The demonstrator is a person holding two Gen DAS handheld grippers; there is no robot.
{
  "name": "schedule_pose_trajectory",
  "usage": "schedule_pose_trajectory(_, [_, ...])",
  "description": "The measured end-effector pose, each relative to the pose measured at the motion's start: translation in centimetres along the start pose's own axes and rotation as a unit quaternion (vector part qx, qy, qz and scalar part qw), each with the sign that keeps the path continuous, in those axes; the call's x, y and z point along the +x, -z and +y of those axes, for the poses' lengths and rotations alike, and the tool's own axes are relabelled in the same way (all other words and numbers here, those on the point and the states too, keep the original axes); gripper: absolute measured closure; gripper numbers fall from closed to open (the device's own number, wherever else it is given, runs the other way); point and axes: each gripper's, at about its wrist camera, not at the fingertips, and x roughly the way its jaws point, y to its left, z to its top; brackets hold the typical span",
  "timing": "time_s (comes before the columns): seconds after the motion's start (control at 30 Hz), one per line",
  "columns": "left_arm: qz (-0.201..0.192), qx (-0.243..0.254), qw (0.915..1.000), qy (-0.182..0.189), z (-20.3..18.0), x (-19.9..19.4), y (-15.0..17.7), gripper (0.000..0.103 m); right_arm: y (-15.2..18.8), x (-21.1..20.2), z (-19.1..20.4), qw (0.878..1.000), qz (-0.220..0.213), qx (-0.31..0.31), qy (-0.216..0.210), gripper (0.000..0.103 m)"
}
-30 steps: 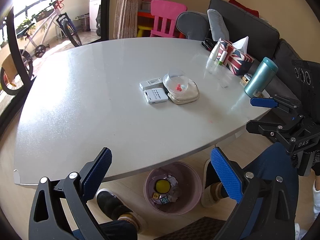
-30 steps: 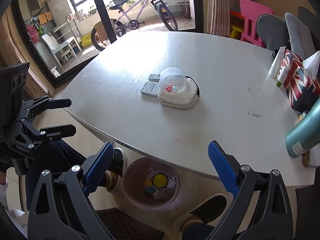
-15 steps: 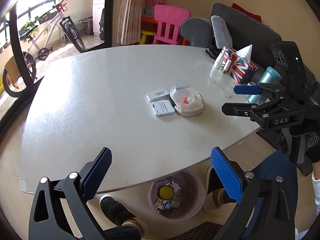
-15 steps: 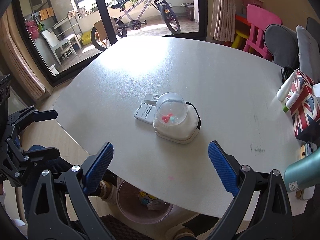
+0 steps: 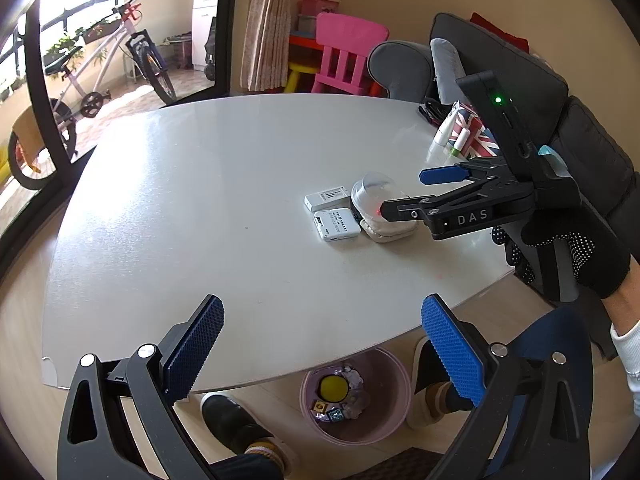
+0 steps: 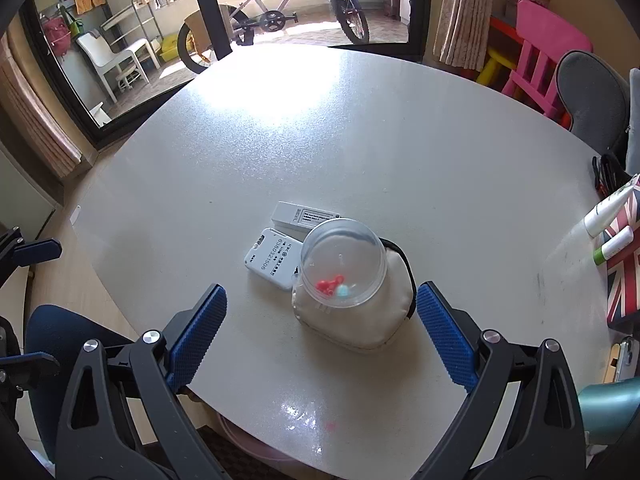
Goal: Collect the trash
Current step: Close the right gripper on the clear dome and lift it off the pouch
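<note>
A clear plastic cup point(image 6: 342, 264) with small red and blue bits inside rests mouth-down on a beige pouch point(image 6: 360, 324) in the middle of the white table point(image 6: 360, 120). My right gripper point(image 6: 320, 320) is open, just short of the pouch, its blue pads level with the pouch's sides. In the left wrist view the right gripper point(image 5: 404, 194) reaches in from the right, next to the cup point(image 5: 372, 186). My left gripper point(image 5: 322, 340) hangs open over the table's near edge, holding nothing. Under that edge stands a pink bin point(image 5: 394, 412) holding crumpled trash and a yellow ball.
Two white flat boxes point(image 6: 276, 258) point(image 6: 304, 216) lie left of the pouch. A Union Jack tissue box point(image 6: 624, 264), white tubes point(image 6: 604, 216) and a teal bottle point(image 6: 608, 408) crowd the right edge. A person's shoes point(image 5: 236, 424) flank the bin.
My right gripper has swung up from beside the table and forward over it, close to the cup and pouch. The left gripper has risen slightly and stayed open.
</note>
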Motion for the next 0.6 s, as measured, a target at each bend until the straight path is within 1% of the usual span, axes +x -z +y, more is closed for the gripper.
schedule_pose_trajectory(0.33, [0.004,-0.006,1.0000,0.003,0.6,0.3,0.0,0.008,-1.6,2.7,-0.2,1.000,0.029,-0.004,0.004,0.009])
schedule_pose_trajectory(0.53, [0.007,-0.012,0.9999,0.006,0.8,0.7,0.1,0.008,-2.2,3.4,-0.2,0.999,0.038,-0.005,0.008,0.028])
schedule_pose_trajectory(0.6, [0.009,-0.013,0.9998,0.007,0.9,0.8,0.1,0.008,-2.2,3.6,-0.2,0.999,0.040,-0.004,0.009,0.037])
